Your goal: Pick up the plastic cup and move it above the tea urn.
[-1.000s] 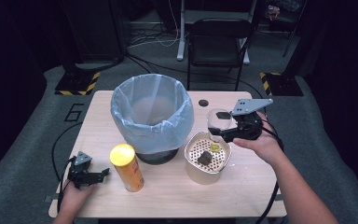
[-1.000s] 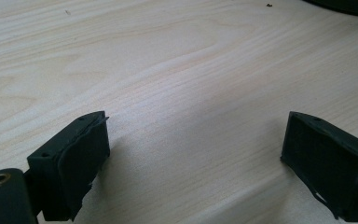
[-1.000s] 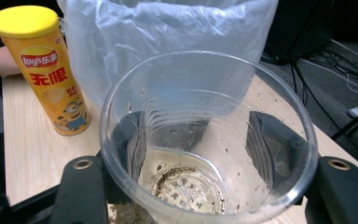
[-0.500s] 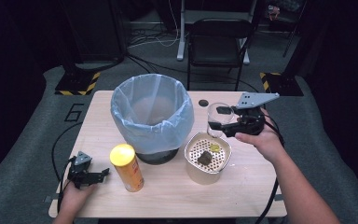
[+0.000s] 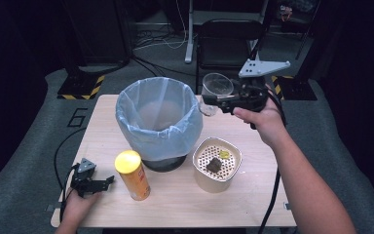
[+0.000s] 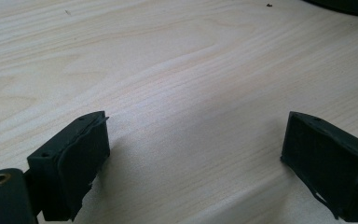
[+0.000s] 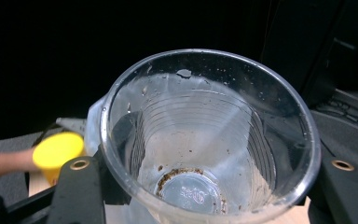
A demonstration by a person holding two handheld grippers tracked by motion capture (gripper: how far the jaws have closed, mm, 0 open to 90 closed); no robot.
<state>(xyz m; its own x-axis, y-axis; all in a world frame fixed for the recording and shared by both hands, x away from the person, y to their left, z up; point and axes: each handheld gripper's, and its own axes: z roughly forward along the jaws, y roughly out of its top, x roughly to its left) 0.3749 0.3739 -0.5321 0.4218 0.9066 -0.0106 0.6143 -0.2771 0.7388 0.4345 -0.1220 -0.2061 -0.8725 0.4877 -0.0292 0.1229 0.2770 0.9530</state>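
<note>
Gripping clear ribbed plastic cup (image 5: 216, 90), right gripper (image 5: 213, 100) fingers clamped; left gripper (image 5: 104, 181) fingers apart, empty.

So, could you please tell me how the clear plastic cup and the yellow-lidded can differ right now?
The clear plastic cup is held off the table in the right tongs, beside the bin's rim; the yellow-lidded can stands free on the table. The cup is see-through and open-topped, with crumbs at its bottom; the can is opaque and capped by a yellow lid. Both are round containers.

dark room, grey floor (image 5: 24, 146), black chair (image 5: 229, 44)
</note>
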